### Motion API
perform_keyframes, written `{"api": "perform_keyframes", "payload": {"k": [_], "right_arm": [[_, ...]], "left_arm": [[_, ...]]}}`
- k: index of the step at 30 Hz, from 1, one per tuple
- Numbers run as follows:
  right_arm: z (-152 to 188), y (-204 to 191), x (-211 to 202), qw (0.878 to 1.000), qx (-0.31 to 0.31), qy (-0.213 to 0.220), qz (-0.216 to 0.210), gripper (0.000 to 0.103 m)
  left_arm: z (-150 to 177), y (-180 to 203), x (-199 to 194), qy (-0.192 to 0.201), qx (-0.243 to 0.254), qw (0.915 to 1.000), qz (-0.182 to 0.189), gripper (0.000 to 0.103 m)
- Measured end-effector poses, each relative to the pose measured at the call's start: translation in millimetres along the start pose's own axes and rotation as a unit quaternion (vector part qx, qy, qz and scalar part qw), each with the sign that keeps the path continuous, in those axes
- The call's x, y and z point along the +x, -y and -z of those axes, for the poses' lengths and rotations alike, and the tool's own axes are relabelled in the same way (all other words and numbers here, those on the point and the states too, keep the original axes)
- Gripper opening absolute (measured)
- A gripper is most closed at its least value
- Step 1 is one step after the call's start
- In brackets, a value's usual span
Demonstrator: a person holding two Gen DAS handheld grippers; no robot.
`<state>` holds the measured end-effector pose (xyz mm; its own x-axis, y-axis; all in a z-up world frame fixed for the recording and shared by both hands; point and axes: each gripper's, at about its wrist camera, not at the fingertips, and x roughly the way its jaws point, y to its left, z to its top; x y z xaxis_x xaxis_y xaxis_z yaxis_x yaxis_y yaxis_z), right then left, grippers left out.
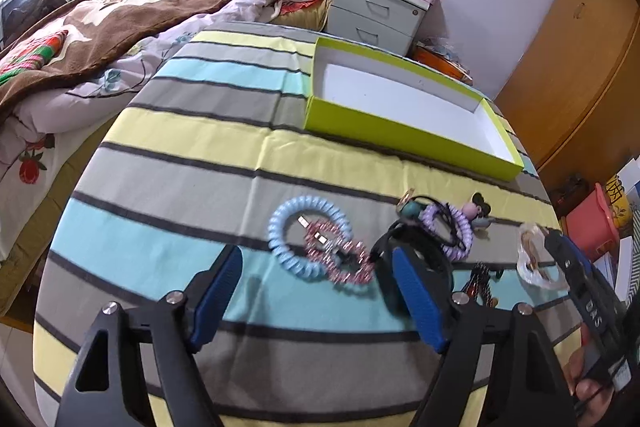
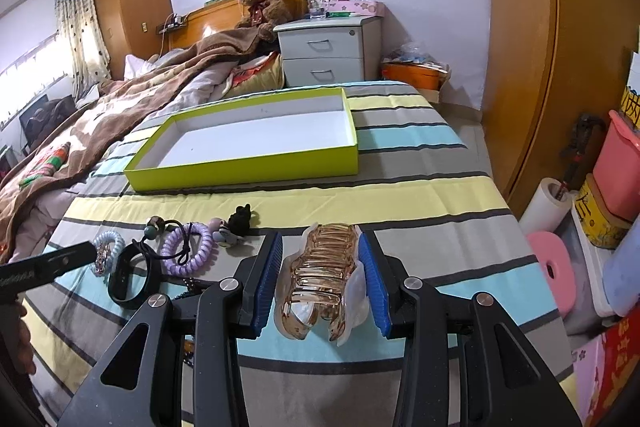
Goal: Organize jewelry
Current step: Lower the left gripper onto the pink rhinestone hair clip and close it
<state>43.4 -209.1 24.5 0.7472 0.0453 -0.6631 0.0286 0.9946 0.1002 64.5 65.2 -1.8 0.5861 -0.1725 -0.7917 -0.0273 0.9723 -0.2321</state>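
Observation:
An empty lime-green box (image 1: 400, 135) with a white inside lies at the far side of the striped cloth; it also shows in the right wrist view (image 2: 248, 171). My left gripper (image 1: 316, 263) is open just above a blue spiral hair tie (image 1: 280, 239) and a pink beaded bracelet (image 1: 340, 255). A black bangle (image 1: 436, 259), a purple spiral tie (image 1: 460, 231) and small hair ties lie to its right. My right gripper (image 2: 322, 259) is shut on a clear amber claw hair clip (image 2: 324, 279), also seen in the left wrist view (image 1: 532, 255).
A bed with a brown blanket (image 1: 120, 11) lies to the left. A grey nightstand (image 2: 328, 51) stands behind the table. A wooden wardrobe (image 2: 520, 67) and stacked bins (image 2: 616, 163) are on the right. A pink stool (image 2: 552, 267) stands beside the table.

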Motion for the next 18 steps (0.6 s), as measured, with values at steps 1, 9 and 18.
{"api": "perform_keyframes", "payload": {"k": [1, 9, 18], "right_arm": [[0, 0, 0, 1.0, 0.0, 0.0, -0.001, 0.041], [-1, 3, -1, 1.0, 0.004, 0.002, -0.01, 0.041], [-2, 4, -1, 1.0, 0.008, 0.005, -0.022, 0.04]], "left_arm": [[-2, 2, 3, -0.001, 0.001, 1.0, -0.007, 0.075], [-3, 10, 17, -0.019, 0.003, 0.9994, -0.03, 0.066], [2, 18, 12, -0.005, 0.028, 0.9981, -0.054, 0.038]]}}
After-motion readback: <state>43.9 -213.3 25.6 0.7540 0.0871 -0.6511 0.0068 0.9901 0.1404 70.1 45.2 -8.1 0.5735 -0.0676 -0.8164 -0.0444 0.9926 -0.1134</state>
